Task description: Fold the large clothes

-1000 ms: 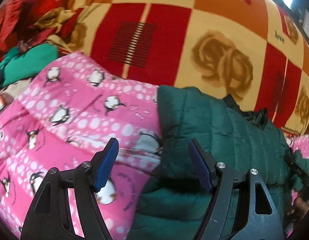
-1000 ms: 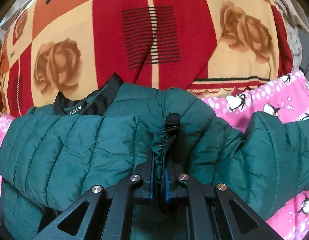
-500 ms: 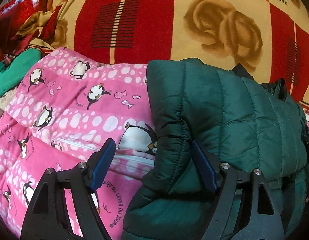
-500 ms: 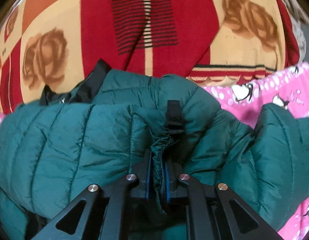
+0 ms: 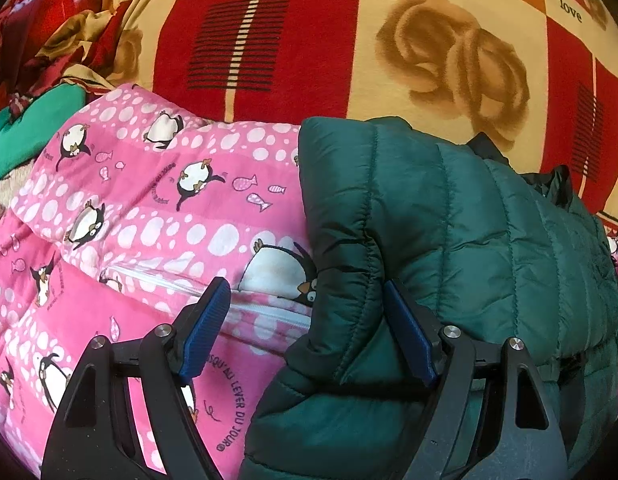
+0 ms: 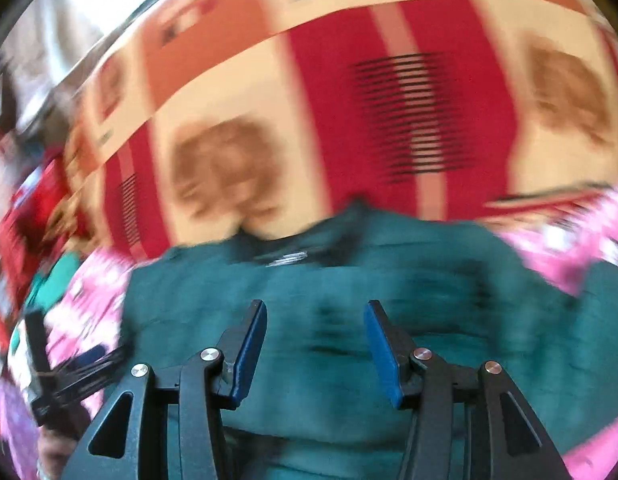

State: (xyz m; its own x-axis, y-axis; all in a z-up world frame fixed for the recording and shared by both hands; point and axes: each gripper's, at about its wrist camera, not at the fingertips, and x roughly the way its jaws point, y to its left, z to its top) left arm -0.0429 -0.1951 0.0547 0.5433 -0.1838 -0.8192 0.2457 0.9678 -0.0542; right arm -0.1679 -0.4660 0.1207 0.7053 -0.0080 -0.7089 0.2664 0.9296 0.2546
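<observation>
text: "love" on blanket, "JUSQU'AU LEVER DU JOUR" on pink penguin quilt | left claw spread wide, straddling green puffer jacket edge | right claw parted, empty

My left wrist camera looks forward along my left hand-held gripper, close over the green quilted jacket at lower right of the frame and the pink penguin quilt at left. My right wrist camera, blurred, looks along my right hand-held gripper from slightly farther off. Both share the jacket, quilt and rose-patterned blanket across the top.
</observation>
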